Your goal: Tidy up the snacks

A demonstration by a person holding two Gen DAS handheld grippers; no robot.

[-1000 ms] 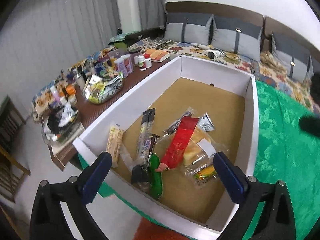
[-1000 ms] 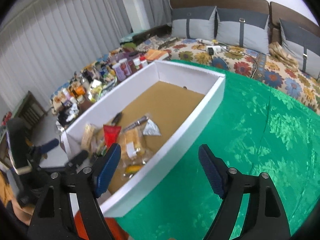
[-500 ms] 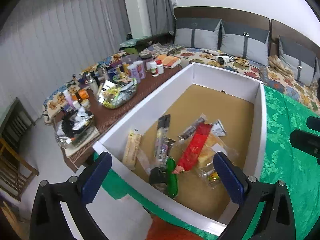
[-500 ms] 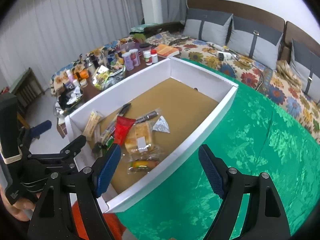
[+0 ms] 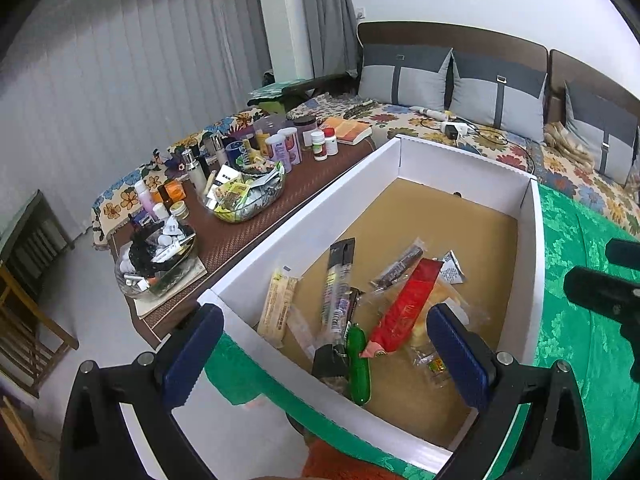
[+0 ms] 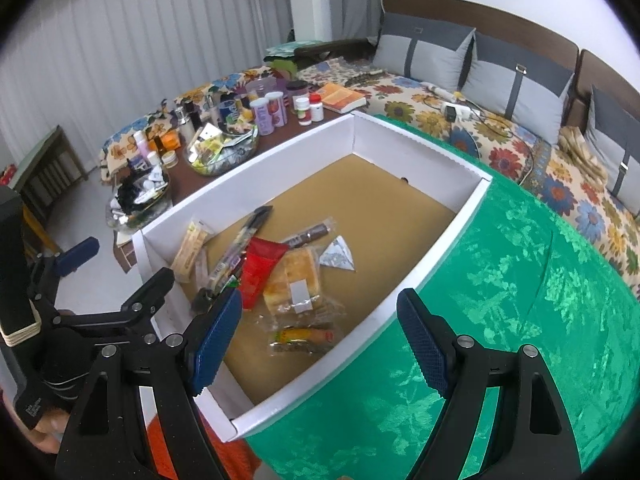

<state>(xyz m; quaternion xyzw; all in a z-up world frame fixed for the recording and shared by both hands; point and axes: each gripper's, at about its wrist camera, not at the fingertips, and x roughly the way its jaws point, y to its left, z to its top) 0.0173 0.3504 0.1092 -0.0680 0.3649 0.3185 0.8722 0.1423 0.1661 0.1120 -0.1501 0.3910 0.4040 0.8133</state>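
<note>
I look down into a white cardboard box (image 5: 304, 236) with a brown floor, set on a bed spread with a green patterned cloth (image 6: 520, 280). My left gripper (image 5: 320, 356) hangs over the box's near corner, jaws spread wide with nothing between them. My right gripper (image 6: 320, 336) hangs over the box's long side beside the cloth, jaws equally wide and empty.

The snacks lie heaped at the near end of the box; its far end is bare brown board. A red packet (image 5: 404, 308) lies across the middle of the heap, beside a clear bag of yellow cake slices (image 6: 296, 280). A green packet (image 5: 358, 364) sits closest to the near wall, a long black-topped stick pack (image 5: 338, 280) runs up from it, and a pale cracker pack (image 5: 278, 304) leans by the wall nearest the side table. A small silver triangular sachet (image 6: 338, 256) lies on the far edge of the heap.

Beyond the box, on the side away from the cloth, a brown side table (image 5: 236, 236) is crowded with bottles, jars and two glass bowls of oddments, with an orange book (image 5: 348, 130) at its far end. Behind the box a floral bedspread (image 6: 440, 120) reaches a padded headboard lined with grey cushions (image 5: 404, 76). Pale vertical blinds (image 5: 120, 100) cover the wall past the table.
</note>
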